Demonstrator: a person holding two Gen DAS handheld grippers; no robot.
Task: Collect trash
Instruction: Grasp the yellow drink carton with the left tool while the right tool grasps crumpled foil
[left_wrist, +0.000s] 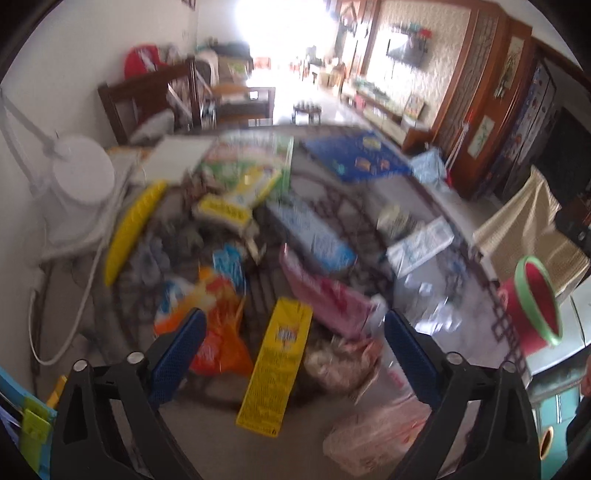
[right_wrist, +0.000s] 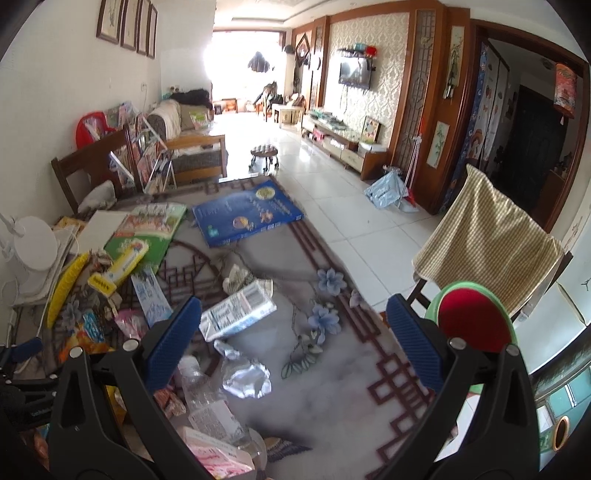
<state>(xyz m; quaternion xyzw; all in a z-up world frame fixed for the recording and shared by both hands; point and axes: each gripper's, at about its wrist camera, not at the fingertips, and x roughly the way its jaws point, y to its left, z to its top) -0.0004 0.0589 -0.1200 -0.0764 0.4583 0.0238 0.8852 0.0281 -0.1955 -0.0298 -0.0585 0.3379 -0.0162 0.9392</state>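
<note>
Trash lies scattered on a patterned rug. In the blurred left wrist view my left gripper is open and empty above a yellow box, with an orange bag by its left finger and a pink packet to its right. In the right wrist view my right gripper is open and empty above a white-blue carton, crumpled foil and a clear plastic bottle. A red bin with a green rim stands at the rug's right edge, also in the left wrist view.
A blue book, a green book and a yellow strip lie at the rug's far and left side. A white fan stands left. A chair with a checked cloth stands right, beside tiled floor.
</note>
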